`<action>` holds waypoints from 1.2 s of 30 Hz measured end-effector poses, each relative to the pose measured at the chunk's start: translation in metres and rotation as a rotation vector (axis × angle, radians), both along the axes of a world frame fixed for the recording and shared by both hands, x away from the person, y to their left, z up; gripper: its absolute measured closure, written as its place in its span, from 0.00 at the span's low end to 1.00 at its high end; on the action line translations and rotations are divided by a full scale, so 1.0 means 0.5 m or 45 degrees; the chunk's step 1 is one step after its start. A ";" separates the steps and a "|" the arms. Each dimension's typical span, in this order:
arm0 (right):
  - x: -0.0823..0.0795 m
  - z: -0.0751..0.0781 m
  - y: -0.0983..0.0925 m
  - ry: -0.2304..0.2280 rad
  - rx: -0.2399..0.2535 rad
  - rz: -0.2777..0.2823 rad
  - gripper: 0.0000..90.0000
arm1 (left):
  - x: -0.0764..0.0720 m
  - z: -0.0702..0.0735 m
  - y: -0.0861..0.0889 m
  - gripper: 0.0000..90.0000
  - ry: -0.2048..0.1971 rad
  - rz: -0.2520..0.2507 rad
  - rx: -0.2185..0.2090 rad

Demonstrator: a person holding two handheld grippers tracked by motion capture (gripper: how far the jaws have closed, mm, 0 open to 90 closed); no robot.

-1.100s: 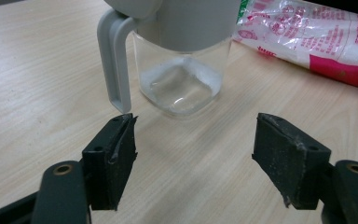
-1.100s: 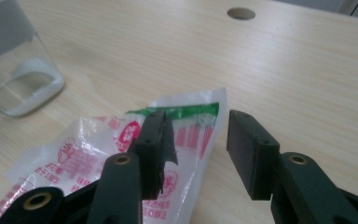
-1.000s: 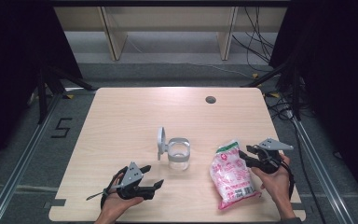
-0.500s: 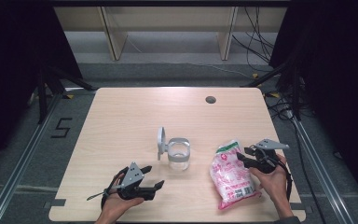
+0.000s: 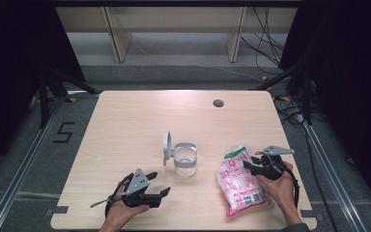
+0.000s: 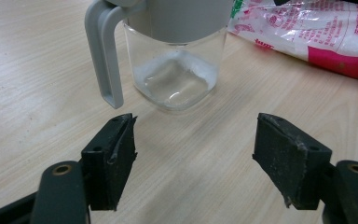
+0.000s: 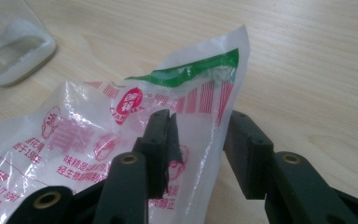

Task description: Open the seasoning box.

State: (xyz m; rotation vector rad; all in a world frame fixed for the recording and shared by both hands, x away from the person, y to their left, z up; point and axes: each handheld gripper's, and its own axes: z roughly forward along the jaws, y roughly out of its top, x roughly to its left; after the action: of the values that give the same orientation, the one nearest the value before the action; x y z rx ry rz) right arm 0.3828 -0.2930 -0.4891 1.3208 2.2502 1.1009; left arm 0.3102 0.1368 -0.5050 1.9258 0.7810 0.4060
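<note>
Pale wood-grain table (image 5: 125, 125) under me, with grey floor, dark curtains and a low shelf unit beyond its far edge.

At the table's right near side lies the pink-and-white plastic bag (image 5: 239, 186), its green-striped upper edge lifted off the wood. My right gripper (image 5: 254, 167) sits at that raised edge. In the right gripper view the bag's (image 7: 98, 135) thin top corner stands up between my two black jaws; they have just been closing in on it, one jaw lying over the film and the other just behind its edge, but a gap is visible and I cannot say the pads are pressing the plastic yet. My right hand (image 5: 281, 186) rests beside the bag's right side.

Left of the bag, near the middle of the table, stands the clear glass jar (image 5: 185, 160) with a grey collar, its grey lid (image 5: 166, 147) swung open and standing upright on the left side. Some white residue lies in the jar's bottom corners, seen in the left gripper view (image 6: 177, 70).

My left gripper (image 5: 158, 183) is at the near left, held low in my left hand (image 5: 121, 212), aimed toward the jar. Its jaws stand wide apart with bare wood between them, just short of the jar.
</note>
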 end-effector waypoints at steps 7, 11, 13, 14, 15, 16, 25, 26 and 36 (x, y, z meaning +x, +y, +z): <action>-0.001 -0.002 0.008 -0.017 -0.051 0.072 0.93 | 0.000 0.000 -0.001 0.32 0.001 0.001 -0.001; -0.011 0.006 0.007 -0.022 -0.050 0.069 0.99 | 0.000 0.000 0.001 0.32 0.005 0.002 0.016; -0.012 0.006 0.004 -0.049 -0.067 0.070 0.99 | 0.001 0.001 0.001 0.32 0.003 -0.001 0.010; -0.020 0.009 0.006 -0.025 -0.055 0.040 0.99 | 0.001 0.001 0.001 0.32 0.001 -0.003 0.007; -0.019 0.011 -0.001 -0.070 -0.080 0.063 0.99 | 0.001 0.000 0.002 0.32 0.002 -0.001 0.011; -0.025 0.015 -0.005 -0.061 -0.081 0.053 0.99 | 0.000 0.000 0.001 0.32 0.009 0.005 0.001; -0.065 0.021 -0.047 -0.057 -0.048 -0.013 0.99 | -0.001 0.003 0.003 0.32 0.010 0.006 0.014; -0.068 0.021 -0.049 -0.051 -0.041 -0.013 0.99 | 0.000 0.001 0.003 0.32 0.008 0.003 0.006; -0.087 0.012 -0.071 0.009 0.038 -0.102 0.85 | -0.001 0.001 0.001 0.32 0.007 -0.001 0.004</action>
State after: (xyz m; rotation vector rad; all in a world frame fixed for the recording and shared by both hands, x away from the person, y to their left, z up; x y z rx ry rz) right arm 0.3393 -0.3284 -0.4831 1.4155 2.1738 1.1076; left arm 0.3099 0.1372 -0.5047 1.9307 0.7831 0.4018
